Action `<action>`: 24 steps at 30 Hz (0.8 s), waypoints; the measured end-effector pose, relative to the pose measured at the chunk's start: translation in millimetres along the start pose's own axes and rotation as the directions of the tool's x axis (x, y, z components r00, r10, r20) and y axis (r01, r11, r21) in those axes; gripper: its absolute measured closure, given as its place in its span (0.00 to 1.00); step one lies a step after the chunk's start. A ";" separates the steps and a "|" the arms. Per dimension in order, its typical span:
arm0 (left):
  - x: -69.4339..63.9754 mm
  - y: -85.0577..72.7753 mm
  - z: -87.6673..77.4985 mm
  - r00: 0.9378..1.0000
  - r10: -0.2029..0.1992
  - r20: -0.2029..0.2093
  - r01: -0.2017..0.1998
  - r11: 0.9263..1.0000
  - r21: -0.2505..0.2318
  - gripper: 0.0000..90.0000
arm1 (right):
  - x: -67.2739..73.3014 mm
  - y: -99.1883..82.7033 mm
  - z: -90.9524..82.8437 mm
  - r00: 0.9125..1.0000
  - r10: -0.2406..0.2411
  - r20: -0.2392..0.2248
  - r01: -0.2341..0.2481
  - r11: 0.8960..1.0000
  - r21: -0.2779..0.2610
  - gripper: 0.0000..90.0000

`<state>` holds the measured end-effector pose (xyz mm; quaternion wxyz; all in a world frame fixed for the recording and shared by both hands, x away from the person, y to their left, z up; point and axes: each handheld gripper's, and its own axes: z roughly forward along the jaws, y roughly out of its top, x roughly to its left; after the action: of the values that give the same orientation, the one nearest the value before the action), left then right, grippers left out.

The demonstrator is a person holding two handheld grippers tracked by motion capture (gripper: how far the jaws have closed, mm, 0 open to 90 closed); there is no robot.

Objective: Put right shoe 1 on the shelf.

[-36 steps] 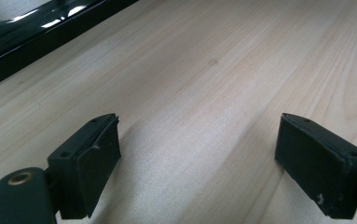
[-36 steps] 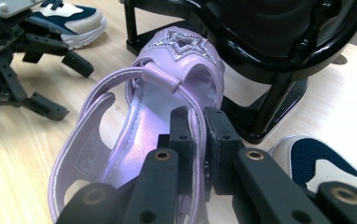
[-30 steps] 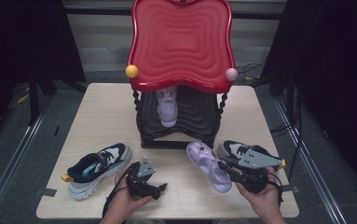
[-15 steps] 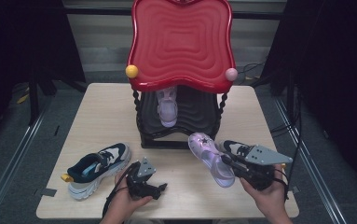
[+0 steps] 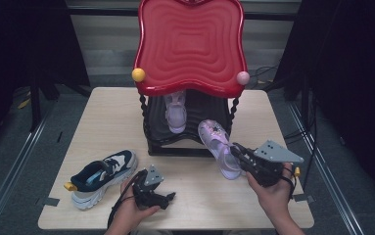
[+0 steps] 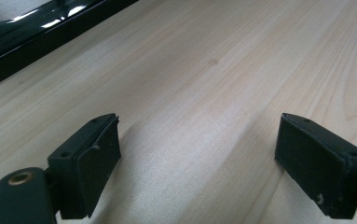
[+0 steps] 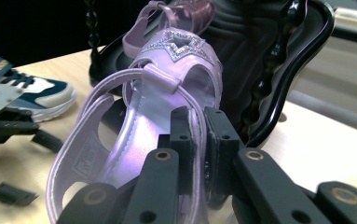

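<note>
Since before, we lift the sandal (image 5: 218, 147) off the tabletop's (image 5: 102, 117) right front toward the rack (image 5: 190, 137), right claw (image 5: 239, 154) pinching its side strap; left claw (image 5: 168, 198) rests wide.

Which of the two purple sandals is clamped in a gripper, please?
The purple sandal in front of the rack, held by the right gripper at its heel strap; the other sandal sits untouched on the rack's lower shelf.

The left tongs (image 5: 168, 197) rest low near the worktop's front edge, jaws spread wide with nothing between them, gripped from behind by the left hand (image 5: 132, 210). The right tongs (image 5: 236, 152) are held above the worktop's front right part, angled toward the back, jaws clamped together, right hand (image 5: 273, 193) underneath.
</note>
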<state>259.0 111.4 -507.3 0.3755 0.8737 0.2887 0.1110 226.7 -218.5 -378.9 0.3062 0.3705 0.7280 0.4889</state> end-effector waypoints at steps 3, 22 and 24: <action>0.0 0.0 0.0 1.000 0.000 0.000 0.000 1.000 0.000 0.15 | 1.5 1.8 6.6 1.000 -0.007 0.024 0.007 1.000 -0.017 0.92; 0.0 0.0 0.0 1.000 0.000 0.000 0.000 1.000 0.000 0.15 | 12.6 17.9 45.5 0.982 0.010 0.190 0.006 0.996 -0.084 0.92; 0.0 0.0 0.0 1.000 -0.001 0.000 0.001 1.000 0.000 0.15 | 13.4 19.1 49.9 0.979 0.013 0.204 0.005 0.996 -0.087 0.92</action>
<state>259.0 111.4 -507.3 0.3758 0.8735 0.2889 0.1108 264.4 -178.3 -378.8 0.3940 0.4066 0.6700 0.4802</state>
